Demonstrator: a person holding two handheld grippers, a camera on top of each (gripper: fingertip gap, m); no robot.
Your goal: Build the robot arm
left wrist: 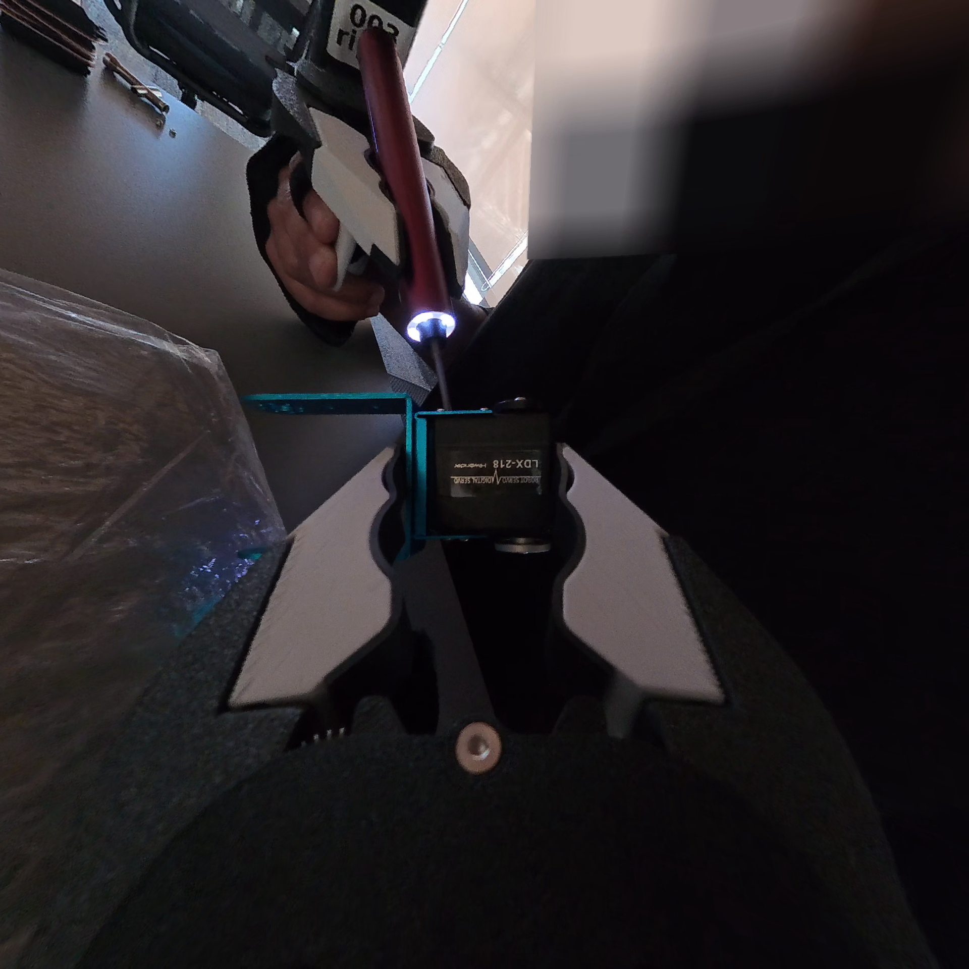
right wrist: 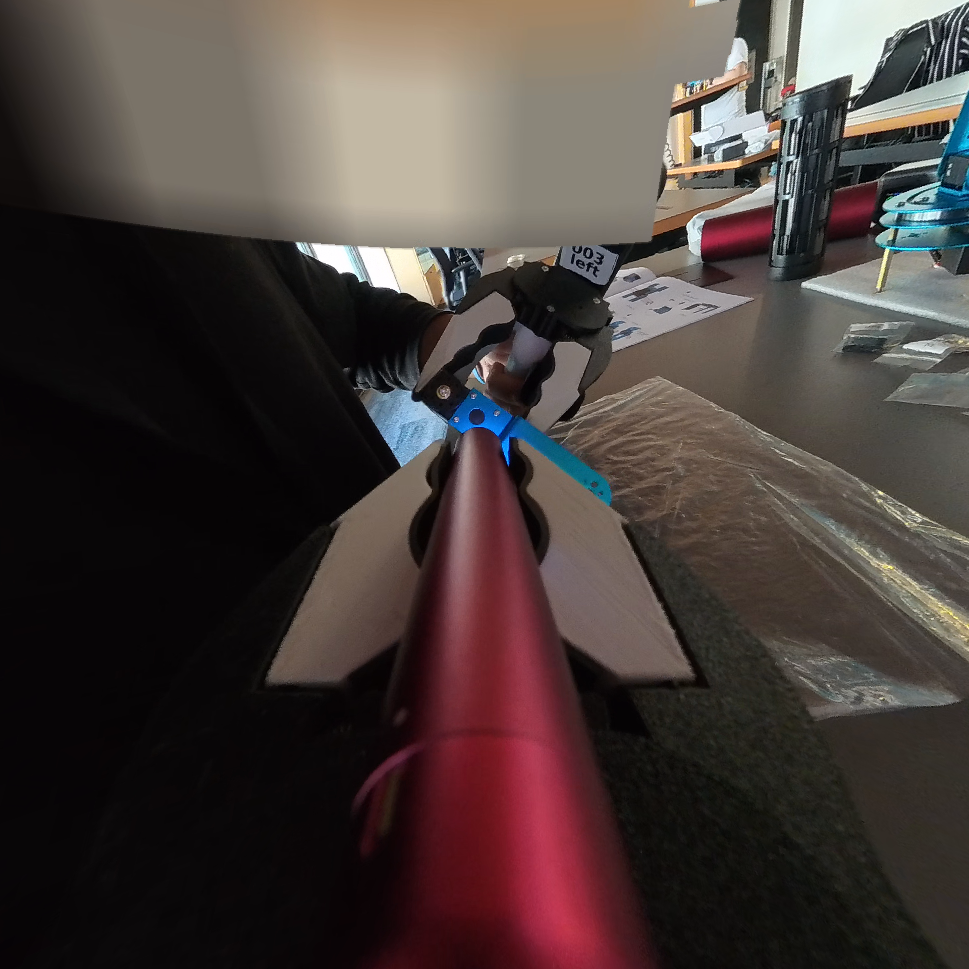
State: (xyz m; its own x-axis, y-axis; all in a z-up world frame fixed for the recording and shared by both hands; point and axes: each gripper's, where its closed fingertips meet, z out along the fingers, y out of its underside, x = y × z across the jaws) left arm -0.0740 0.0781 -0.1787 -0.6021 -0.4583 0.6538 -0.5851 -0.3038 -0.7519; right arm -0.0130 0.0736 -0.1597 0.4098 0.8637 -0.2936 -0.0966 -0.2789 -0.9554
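Observation:
My left gripper (left wrist: 480, 461) is shut on a black servo (left wrist: 493, 487) that sits in a blue metal bracket (left wrist: 414, 472). My right gripper (right wrist: 480, 451) is shut on a red electric screwdriver (right wrist: 482, 603). In the left wrist view the screwdriver (left wrist: 404, 173) comes down from above with its light ring lit, and its thin bit (left wrist: 443, 377) touches the top of the bracket. In the right wrist view the left gripper (right wrist: 493, 404) holds the bracket (right wrist: 485, 417) just beyond the screwdriver's tip, with a blue arm of the bracket sticking out to the right.
A clear plastic bag (right wrist: 760, 524) lies on the dark table (right wrist: 786, 356) to the right. A printed sheet (right wrist: 676, 304), small parts bags (right wrist: 881, 335), a black mesh cylinder (right wrist: 807, 183) and a red tube (right wrist: 744, 230) lie farther back. A person in dark clothing is close on the left. My hands' fingertips stand some 7 centimetres from each other.

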